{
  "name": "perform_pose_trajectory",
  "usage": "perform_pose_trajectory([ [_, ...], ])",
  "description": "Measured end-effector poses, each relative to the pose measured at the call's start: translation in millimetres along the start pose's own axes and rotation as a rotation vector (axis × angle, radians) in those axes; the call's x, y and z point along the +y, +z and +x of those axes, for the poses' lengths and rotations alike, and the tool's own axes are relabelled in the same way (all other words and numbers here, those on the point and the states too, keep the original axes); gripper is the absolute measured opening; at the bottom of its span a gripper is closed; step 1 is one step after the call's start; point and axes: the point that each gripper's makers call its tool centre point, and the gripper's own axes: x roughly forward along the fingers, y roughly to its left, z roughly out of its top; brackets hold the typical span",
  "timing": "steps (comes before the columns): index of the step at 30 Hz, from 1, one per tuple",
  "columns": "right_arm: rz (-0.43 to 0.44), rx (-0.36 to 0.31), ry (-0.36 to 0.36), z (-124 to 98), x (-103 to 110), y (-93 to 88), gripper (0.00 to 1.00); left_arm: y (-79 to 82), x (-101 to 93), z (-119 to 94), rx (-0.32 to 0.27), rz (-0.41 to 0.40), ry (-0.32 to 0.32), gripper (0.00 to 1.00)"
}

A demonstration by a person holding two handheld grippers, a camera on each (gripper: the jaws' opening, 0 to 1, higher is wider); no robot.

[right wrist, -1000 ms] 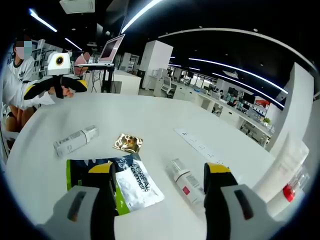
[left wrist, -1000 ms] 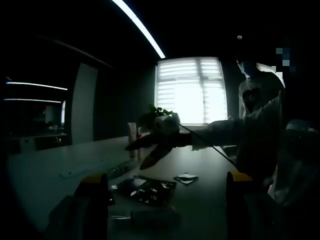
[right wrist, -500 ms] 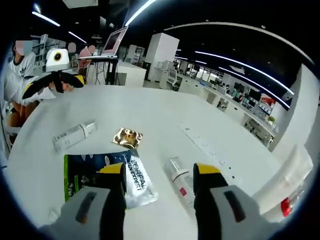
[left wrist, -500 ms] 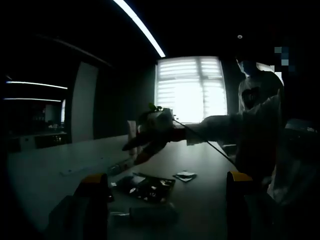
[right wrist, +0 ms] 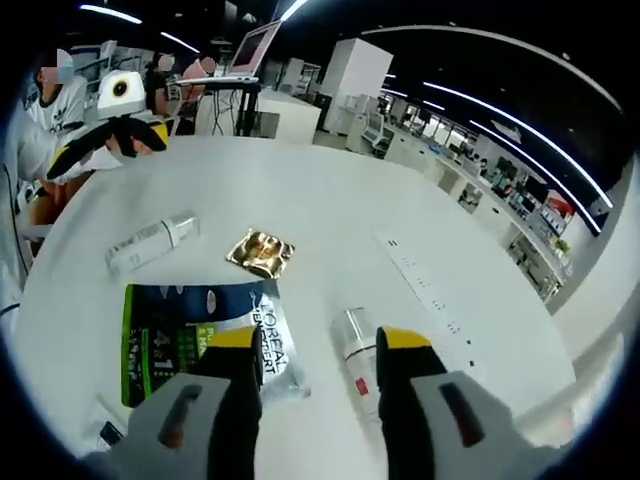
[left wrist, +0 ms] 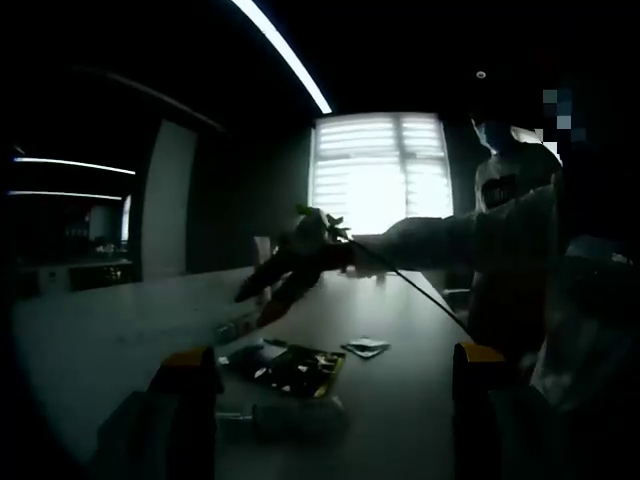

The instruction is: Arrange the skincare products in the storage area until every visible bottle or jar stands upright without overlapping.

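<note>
In the right gripper view a white bottle (right wrist: 352, 345) with a red label lies flat on the white table (right wrist: 300, 200), just inside my right gripper's (right wrist: 320, 345) right jaw. That gripper is open and holds nothing. A white tube (right wrist: 150, 245) lies further left, beyond a green and silver sachet pack (right wrist: 195, 335) and a gold sachet (right wrist: 260, 252). My left gripper (right wrist: 110, 150) hovers open at the table's far left edge. The left gripper view is dark: my left gripper (left wrist: 335, 360) stands open above a lying tube (left wrist: 290, 415), and the right gripper (left wrist: 285, 275) reaches down toward the table.
A white power strip (right wrist: 425, 290) runs along the table to the right. A person (right wrist: 40, 110) sits at the far left edge; the sleeve (left wrist: 450, 240) shows before a bright window (left wrist: 380, 180). A laptop (right wrist: 250, 50) stands on a stand behind the table.
My right gripper has come down and forward over the lying white bottle, and its jaws stand closer together. The left gripper has barely moved.
</note>
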Motion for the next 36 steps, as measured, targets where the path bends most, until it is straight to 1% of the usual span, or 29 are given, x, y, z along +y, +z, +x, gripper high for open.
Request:
perform_pose_trajectory([
  [5, -0.007, 0.018, 0.004, 1.7, -2.3, -3.4, 0.45, -2.2, -0.1, -2.5, 0.003, -0.003, 0.001, 1.00],
  [8, -0.023, 0.046, 0.020, 3.1, -2.6, -5.9, 0.45, -2.4, 0.4, -3.9, 0.006, -0.001, 0.000, 1.00],
  [11, -0.060, 0.094, 0.041, 6.4, -3.8, -8.5, 0.44, -1.3, -0.1, -5.1, 0.001, -0.001, -0.002, 1.00],
  [17, -0.095, 0.189, 0.066, 14.5, -12.2, -15.6, 0.42, -3.8, -2.2, -5.1, 0.009, -0.001, -0.008, 1.00],
  [22, -0.099, 0.217, 0.073, 18.7, -20.2, -16.9, 0.39, -6.1, -2.1, -7.0, 0.016, -0.006, -0.010, 1.00],
  [29, -0.105, 0.262, 0.100, 22.9, -20.0, -19.7, 0.38, -12.5, -4.0, -7.1, 0.019, -0.015, -0.014, 1.00],
  [32, -0.117, 0.276, 0.118, 27.2, -19.4, -17.3, 0.38, -14.9, -5.5, -5.8, 0.022, -0.018, -0.018, 1.00],
  [34, -0.134, 0.302, 0.127, 29.9, -19.0, -19.2, 0.38, -15.6, -6.3, -5.3, 0.025, -0.015, -0.019, 1.00],
  [36, -0.139, 0.312, 0.136, 32.2, -17.8, -19.3, 0.37, -15.1, -6.3, -5.6, 0.025, -0.016, -0.020, 1.00],
])
